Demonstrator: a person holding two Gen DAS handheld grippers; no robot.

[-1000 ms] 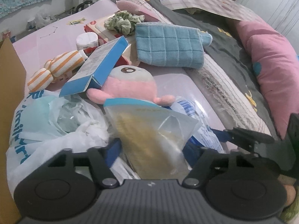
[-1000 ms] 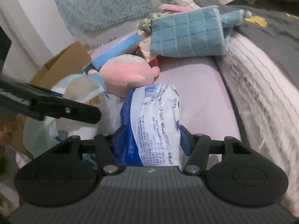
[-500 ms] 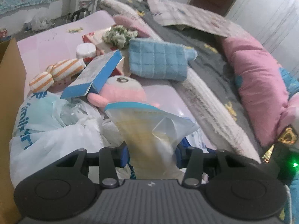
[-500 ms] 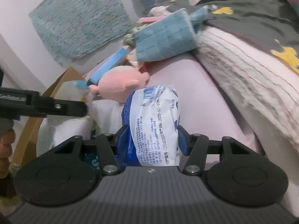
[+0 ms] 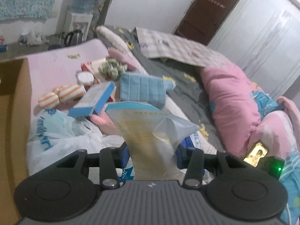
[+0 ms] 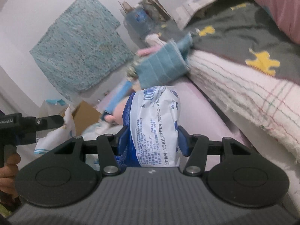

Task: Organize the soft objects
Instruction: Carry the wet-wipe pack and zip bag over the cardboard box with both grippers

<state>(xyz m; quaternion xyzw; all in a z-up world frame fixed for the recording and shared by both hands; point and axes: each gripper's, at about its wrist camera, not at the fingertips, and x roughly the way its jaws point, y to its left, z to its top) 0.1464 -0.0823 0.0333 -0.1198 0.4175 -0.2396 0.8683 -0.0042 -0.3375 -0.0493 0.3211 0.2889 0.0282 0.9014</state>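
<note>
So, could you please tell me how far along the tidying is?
Nothing looks sorted yet. In hand: left gripper clamps a clear zip bag; right gripper clamps a white-and-blue packet. Left: blue towel, striped plush, pink plush, scrunchie.

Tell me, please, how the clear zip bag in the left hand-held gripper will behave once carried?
The clear zip bag is probably floppy: one top corner already folds over. It looks thin and light, so it may sway. The smooth film could slip between the pads.
</note>
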